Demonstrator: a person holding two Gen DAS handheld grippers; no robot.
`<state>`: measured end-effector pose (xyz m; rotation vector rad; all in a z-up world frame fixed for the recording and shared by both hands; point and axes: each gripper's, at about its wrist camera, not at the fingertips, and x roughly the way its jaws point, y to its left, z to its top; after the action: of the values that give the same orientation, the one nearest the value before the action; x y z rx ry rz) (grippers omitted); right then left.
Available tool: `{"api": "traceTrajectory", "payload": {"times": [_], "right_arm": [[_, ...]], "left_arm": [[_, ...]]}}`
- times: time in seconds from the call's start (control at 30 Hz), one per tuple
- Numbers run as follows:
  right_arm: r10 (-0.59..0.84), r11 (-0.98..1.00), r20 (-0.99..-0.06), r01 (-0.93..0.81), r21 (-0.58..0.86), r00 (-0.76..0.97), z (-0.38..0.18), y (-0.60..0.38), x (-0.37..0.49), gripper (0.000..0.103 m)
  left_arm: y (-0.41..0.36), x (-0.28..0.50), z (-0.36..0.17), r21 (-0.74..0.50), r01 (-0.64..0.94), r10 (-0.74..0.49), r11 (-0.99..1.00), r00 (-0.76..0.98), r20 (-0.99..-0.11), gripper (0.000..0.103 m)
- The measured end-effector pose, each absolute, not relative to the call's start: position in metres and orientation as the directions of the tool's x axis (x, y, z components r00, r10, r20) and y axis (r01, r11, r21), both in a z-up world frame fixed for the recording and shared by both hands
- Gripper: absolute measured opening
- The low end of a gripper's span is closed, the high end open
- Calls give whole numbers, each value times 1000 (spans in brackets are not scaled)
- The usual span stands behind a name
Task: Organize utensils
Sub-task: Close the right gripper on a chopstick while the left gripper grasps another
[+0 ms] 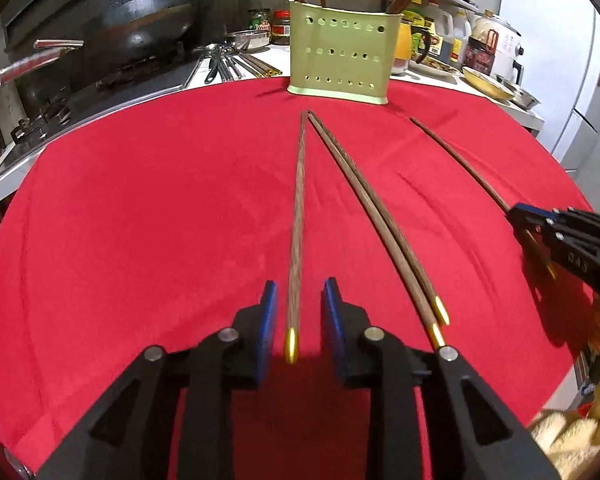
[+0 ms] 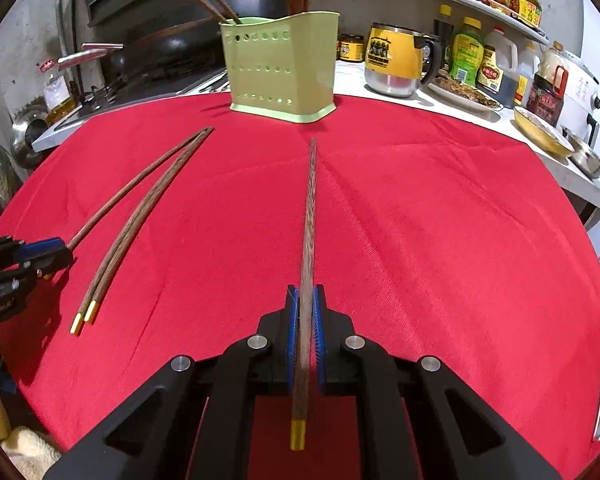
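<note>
A pale green perforated utensil holder (image 1: pixel 340 60) (image 2: pixel 280 68) stands at the far edge of the red cloth (image 1: pixel 140 220), with several chopsticks upright in it. My left gripper (image 1: pixel 300 292) (image 2: pixel 44 254) is open around the gold-tipped end of a wooden chopstick (image 1: pixel 298 200) (image 2: pixel 140 184) lying on the cloth. A small gap shows on each side of the stick. My right gripper (image 2: pixel 307 292) (image 1: pixel 528 220) is shut on another chopstick (image 2: pixel 310 220) (image 1: pixel 460 164), whose thin end points toward the holder. Two more chopsticks (image 1: pixel 380 220) (image 2: pixel 118 248) lie side by side between the grippers.
A black wok (image 1: pixel 140 28) sits on the stove at the back left, with metal utensils (image 1: pixel 228 64) on the counter beside it. A yellow mug (image 2: pixel 392 60), sauce bottles, plates and a white cooker (image 2: pixel 572 88) line the counter at the back right.
</note>
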<state>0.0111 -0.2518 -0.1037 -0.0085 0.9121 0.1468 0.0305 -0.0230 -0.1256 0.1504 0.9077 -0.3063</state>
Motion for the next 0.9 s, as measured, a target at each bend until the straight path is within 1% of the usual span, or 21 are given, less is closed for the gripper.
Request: {"api": "traceTrajectory", "payload": {"times": [0.17,0.3,0.33,0.37,0.43,0.47,0.5,0.53,0.63,0.73,0.9], "right_arm": [[133,988,-786,-139,61,603,-104,-249,1,10],[140,988,-785,-137,71,603,-103,-250,-3,10],[142,988,-785,-137,73,603,-103,-250,-4,10],[146,987,-784,-139,78,604,-103,-250,-5,10],[159,986,-779,-144,88,607,-104,-251,-8,10],[171,984,-774,-150,99,609,-104,-253,-9,10],[181,982,-770,-154,109,612,-104,-254,-11,14],[197,979,-765,-160,124,613,-105,-255,-13,19],[210,976,-755,-181,123,621,-104,-254,-23,27],[180,979,-748,-188,74,639,-104,-248,-34,27],[171,982,-746,-177,72,644,-104,-248,-41,26]], "left_arm": [[-24,14,-127,27,312,-173,950,596,-784,25],[-22,14,-127,11,299,-180,954,603,-777,24],[-21,15,-127,5,296,-182,955,603,-777,23],[-20,15,-127,7,291,-179,957,606,-776,19],[-17,19,-127,-2,281,-180,960,611,-771,15],[-16,20,-128,-3,276,-179,961,613,-769,10],[-16,22,-128,-1,271,-175,963,619,-765,8],[-16,23,-128,0,270,-174,963,623,-762,8],[-19,24,-129,10,272,-169,962,628,-759,8],[-18,23,-128,14,271,-167,962,630,-759,8],[-20,22,-128,26,274,-160,961,634,-757,8]]}}
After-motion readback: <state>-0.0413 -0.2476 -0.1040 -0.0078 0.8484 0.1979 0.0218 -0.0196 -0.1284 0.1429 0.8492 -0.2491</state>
